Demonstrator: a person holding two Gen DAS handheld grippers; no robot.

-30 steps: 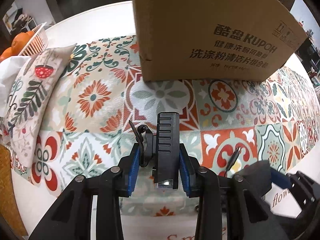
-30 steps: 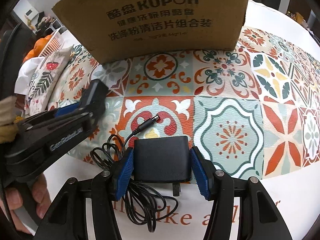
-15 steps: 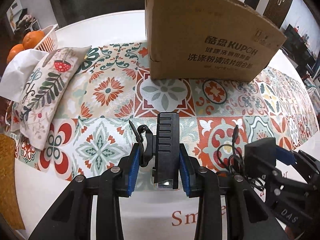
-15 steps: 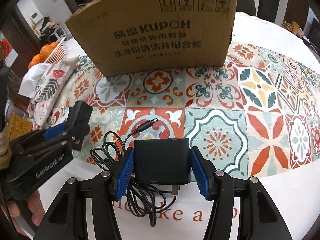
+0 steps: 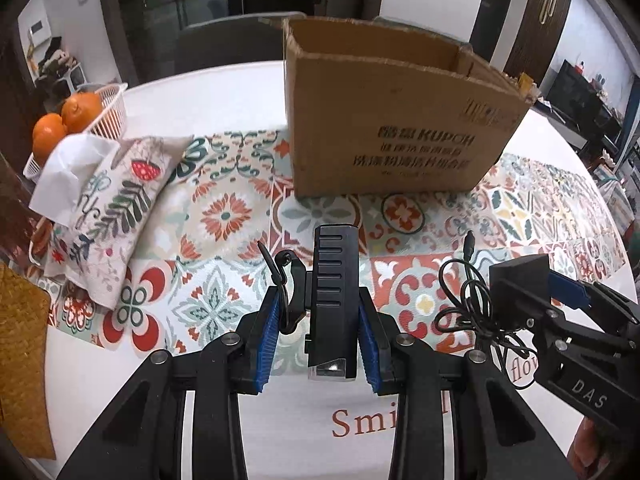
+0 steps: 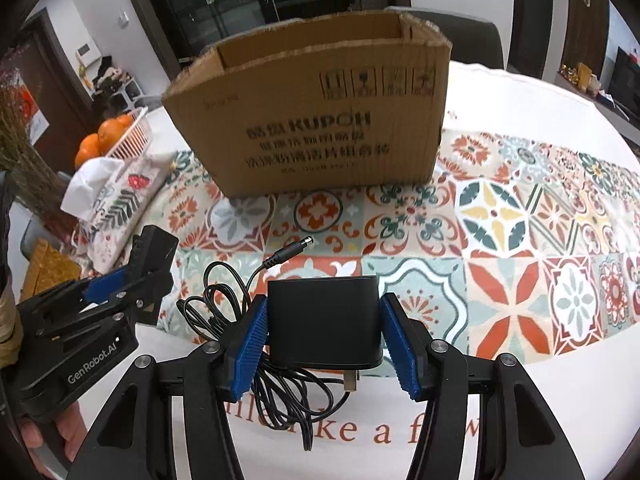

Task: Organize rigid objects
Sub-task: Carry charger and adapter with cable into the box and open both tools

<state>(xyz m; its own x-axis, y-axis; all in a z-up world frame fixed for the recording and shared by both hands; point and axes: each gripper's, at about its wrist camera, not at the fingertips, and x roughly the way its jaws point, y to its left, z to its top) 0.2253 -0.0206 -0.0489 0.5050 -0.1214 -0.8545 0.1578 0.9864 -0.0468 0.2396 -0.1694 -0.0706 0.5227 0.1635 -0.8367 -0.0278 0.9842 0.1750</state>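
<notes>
Power adapter is pinched in the right gripper jaws above the tabletop; left gripper jaws clamp a black bike light. Risk: the adapter's dangling cord could snag the cardboard box rim, pulling the adapter loose.
</notes>
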